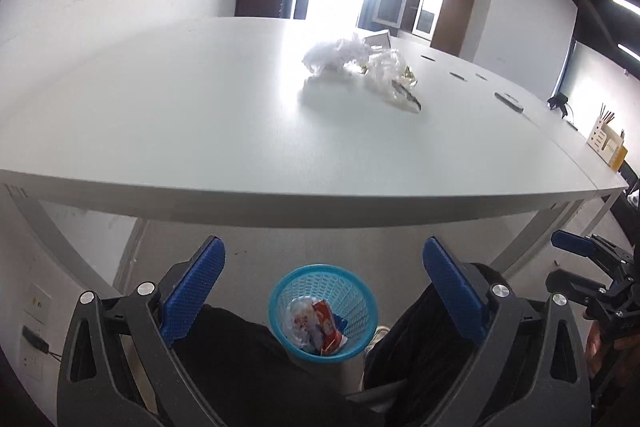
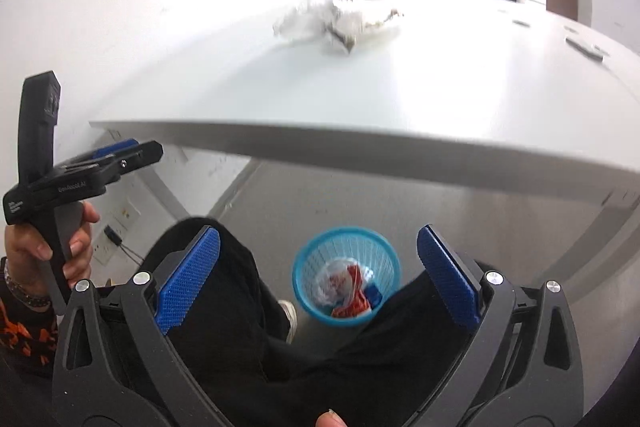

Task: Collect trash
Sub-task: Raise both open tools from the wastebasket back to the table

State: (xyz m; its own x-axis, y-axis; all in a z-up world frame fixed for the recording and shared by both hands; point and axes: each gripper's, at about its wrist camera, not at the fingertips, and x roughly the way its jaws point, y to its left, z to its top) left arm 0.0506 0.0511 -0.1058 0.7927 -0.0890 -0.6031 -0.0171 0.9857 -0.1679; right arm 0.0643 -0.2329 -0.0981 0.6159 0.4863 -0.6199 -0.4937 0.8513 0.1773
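Wrappers [image 1: 320, 323] fill blue bin [image 1: 280, 291]; both claws gape empty.

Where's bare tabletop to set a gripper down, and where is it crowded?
The white table is bare from its near edge to the crumpled trash pile. Crowded: around that pile, and inside the blue bin on the floor.
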